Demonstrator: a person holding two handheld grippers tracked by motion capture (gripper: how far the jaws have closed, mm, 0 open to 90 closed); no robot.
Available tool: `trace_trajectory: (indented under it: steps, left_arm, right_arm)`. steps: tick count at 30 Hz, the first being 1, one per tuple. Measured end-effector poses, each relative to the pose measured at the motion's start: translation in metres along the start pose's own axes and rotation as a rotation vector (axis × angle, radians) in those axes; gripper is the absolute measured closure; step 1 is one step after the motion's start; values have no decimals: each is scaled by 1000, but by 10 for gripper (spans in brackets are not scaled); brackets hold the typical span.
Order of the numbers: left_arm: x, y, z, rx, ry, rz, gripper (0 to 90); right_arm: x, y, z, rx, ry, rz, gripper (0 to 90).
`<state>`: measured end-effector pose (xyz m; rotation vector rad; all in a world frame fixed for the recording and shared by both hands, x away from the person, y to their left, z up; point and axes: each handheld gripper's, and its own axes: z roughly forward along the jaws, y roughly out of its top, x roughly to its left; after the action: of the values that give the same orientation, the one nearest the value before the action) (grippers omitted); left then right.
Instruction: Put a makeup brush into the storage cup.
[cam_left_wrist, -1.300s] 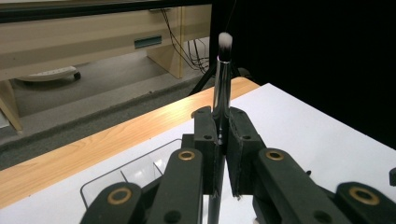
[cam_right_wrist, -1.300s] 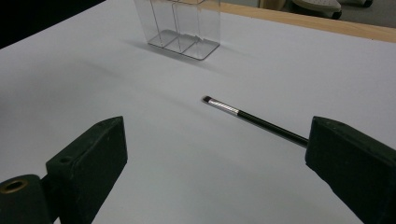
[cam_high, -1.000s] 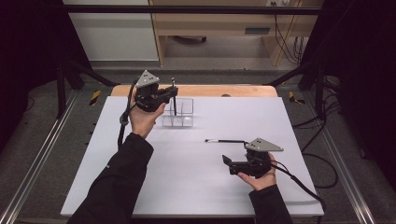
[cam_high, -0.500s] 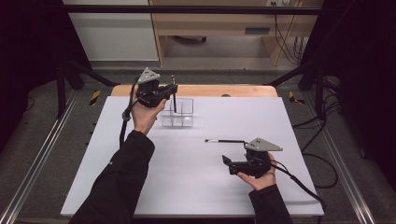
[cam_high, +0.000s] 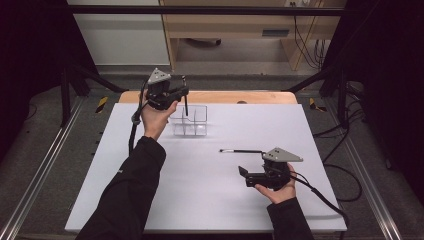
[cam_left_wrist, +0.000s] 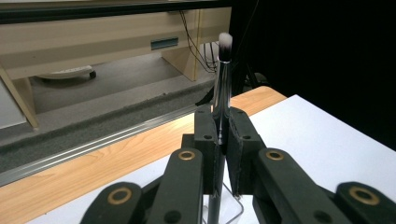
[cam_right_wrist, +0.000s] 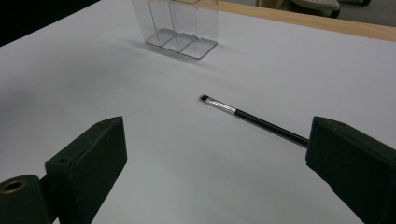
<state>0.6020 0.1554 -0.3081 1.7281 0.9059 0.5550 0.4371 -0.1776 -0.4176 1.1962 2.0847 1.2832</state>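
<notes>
My left gripper (cam_high: 183, 92) is shut on a makeup brush (cam_left_wrist: 222, 79), held upright with its white bristle tip on top. The brush (cam_high: 185, 100) hangs over the left part of a clear plastic organizer (cam_high: 196, 121) with several compartments, at the far side of the white table top. Whether its lower end is inside a compartment I cannot tell. A second, thin black brush (cam_high: 242, 151) lies flat on the table; it also appears as the thin brush (cam_right_wrist: 254, 119) in the right gripper view. My right gripper (cam_right_wrist: 217, 172) rests low on the table just short of it, jaws open and empty.
The white board (cam_high: 215, 200) covers a wooden table whose edge (cam_high: 260, 96) runs along the far side. Behind it stand a wooden desk (cam_high: 235, 25) and cables on the floor. Metal rails run along both sides of the table.
My left gripper has moved slightly right and down with the brush, bringing it over the organizer. The right gripper has stayed still.
</notes>
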Motion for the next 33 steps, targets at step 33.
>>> trace_trajectory:
  steps: [33]
  left_arm:
    - [12,-12,29,29,41,0,831]
  right_arm:
    - [0,0,1,4,3,-1,57]
